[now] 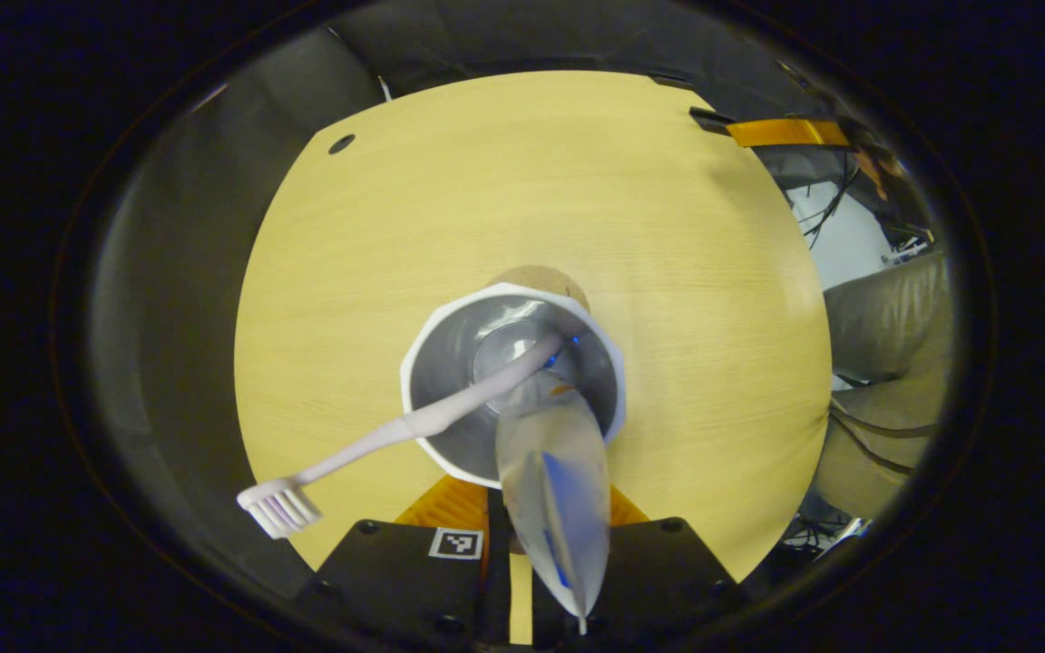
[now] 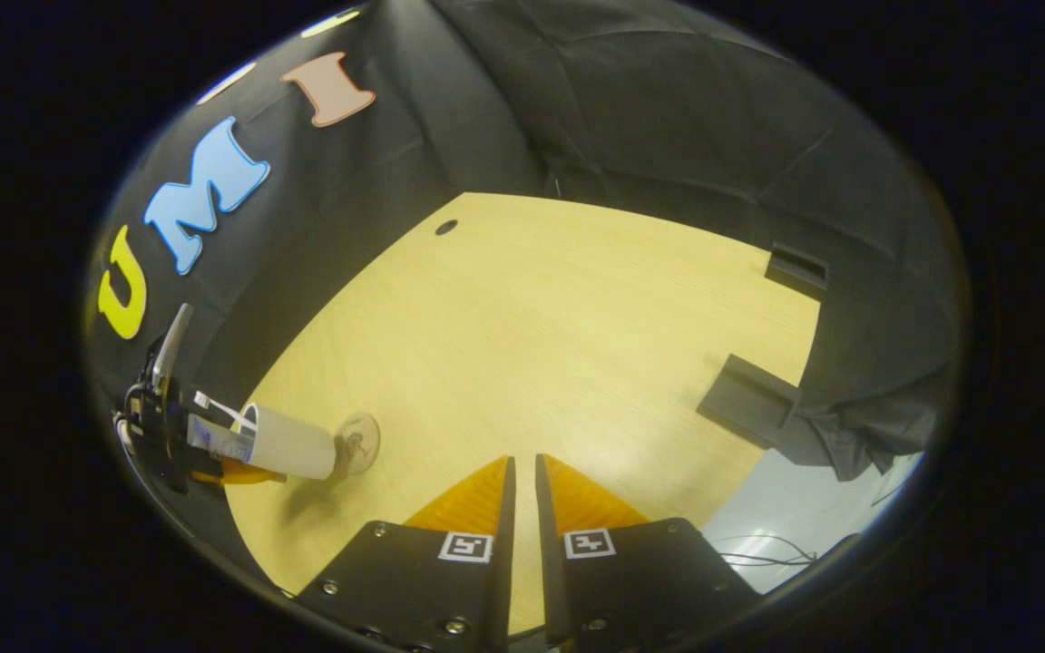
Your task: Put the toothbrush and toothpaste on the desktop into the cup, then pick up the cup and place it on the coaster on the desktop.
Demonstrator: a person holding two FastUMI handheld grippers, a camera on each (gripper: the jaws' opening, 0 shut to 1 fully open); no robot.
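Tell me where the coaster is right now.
In the left gripper view the cork coaster peeks out just beyond the cup. In the right gripper view it sits at lower left on the table, at the cup's base.

A pale wooden desktop (image 1: 532,199) is seen across the middle of the left gripper view, with a small dark hole (image 1: 341,143) near its upper left edge. Black cloth (image 2: 668,118) is hung behind the desktop along the top of the right gripper view. Two dark brackets (image 2: 749,399) are placed at the desktop's right edge in that view. At the right of the left gripper view, brown trousers (image 1: 890,363) and loose cables (image 1: 826,213) on a pale floor are shown.
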